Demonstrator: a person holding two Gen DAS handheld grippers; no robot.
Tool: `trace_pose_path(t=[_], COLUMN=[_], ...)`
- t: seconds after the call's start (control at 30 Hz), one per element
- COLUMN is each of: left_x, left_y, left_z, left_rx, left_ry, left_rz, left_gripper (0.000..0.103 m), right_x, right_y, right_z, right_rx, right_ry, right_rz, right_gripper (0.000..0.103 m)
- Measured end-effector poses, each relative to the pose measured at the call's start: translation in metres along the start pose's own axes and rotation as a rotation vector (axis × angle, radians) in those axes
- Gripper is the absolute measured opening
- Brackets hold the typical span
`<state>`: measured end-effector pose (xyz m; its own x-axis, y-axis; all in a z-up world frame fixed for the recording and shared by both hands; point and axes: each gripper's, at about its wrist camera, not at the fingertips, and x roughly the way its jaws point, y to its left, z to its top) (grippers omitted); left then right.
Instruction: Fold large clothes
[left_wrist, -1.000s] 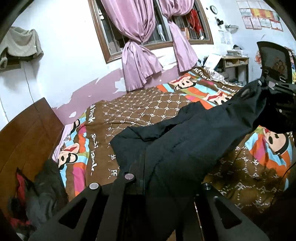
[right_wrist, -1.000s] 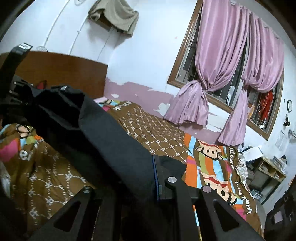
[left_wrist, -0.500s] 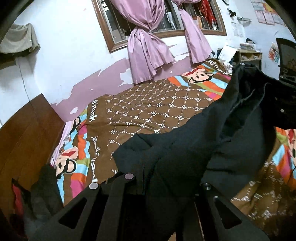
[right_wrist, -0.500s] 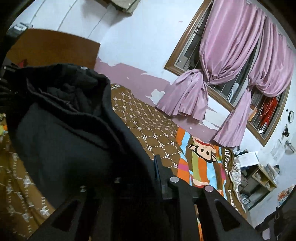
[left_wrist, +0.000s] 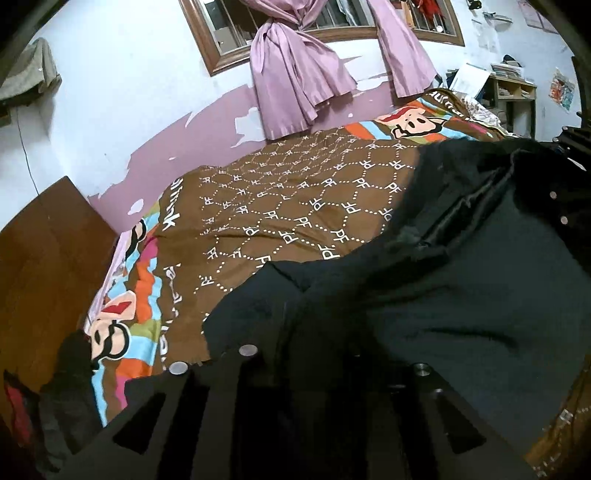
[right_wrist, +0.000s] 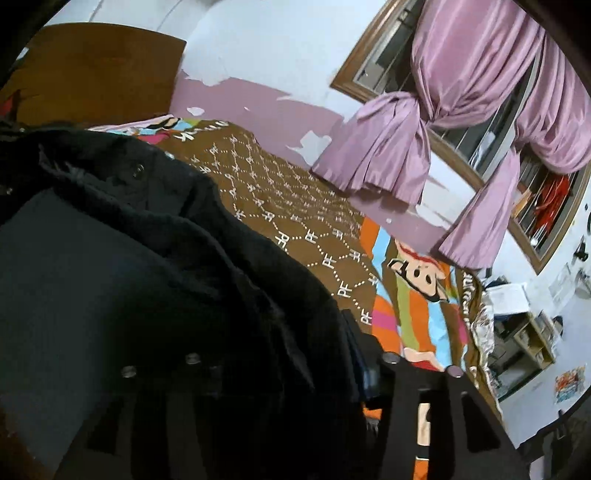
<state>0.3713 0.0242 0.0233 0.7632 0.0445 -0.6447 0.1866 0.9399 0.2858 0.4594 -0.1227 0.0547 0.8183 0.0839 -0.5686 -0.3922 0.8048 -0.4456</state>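
Two grippers, left gripper (left_wrist: 328, 373) and right gripper (right_wrist: 295, 365), are opening with folds of the dark coat (left_wrist: 461, 295) between their jaws; it sprawls across the patterned bed (left_wrist: 295, 206), pink curtains (left_wrist: 295, 85) beyond.

The coat (left_wrist: 461, 288) lies on the bedspread (left_wrist: 295, 206), bunched at the near edge. Behind the bed hang curtains (left_wrist: 295, 74) at the window; the headboard (left_wrist: 44, 251) stands left (a shelf (left_wrist: 513, 88) far right).
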Motion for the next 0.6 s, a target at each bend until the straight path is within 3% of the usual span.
trace_pose_path(t=[0.1,0.17,0.27,0.4,0.5,0.6], left_x=[0.023,0.029,0.026,0.009,-0.013,-0.037], left_y=[0.003,0.01,0.032,0.049,0.051,0.058], left_z=[0.0,-0.002,-0.001,0.002,0.005,0.002], left_rx=[-0.009,-0.05,-0.17,-0.242,-0.267,-0.358], left_ry=[0.0,-0.015,-0.062,-0.138,-0.226,-0.31], left_rz=[-0.011,0.008,0.0,-0.035,-0.003,-0.017], left_gripper=[0.023,0.049,0.074,0.076,0.083,0.091], right_x=[0.018,0.027,0.029,0.008,-0.016,-0.032], right_y=[-0.008,-0.02,-0.037,-0.058,-0.074,-0.088], right_z=[-0.007,-0.01,-0.014,-0.018,-0.017,-0.016], right_rx=[0.036,0.109,0.231,0.344,0.411,0.468], right_ry=[-0.004,-0.009,-0.032,-0.112,-0.169,-0.176], right_rz=[-0.012,0.005,0.06,0.084,0.065,0.074], right_gripper=[0.082,0.086,0.1,0.103,0.103,0.103])
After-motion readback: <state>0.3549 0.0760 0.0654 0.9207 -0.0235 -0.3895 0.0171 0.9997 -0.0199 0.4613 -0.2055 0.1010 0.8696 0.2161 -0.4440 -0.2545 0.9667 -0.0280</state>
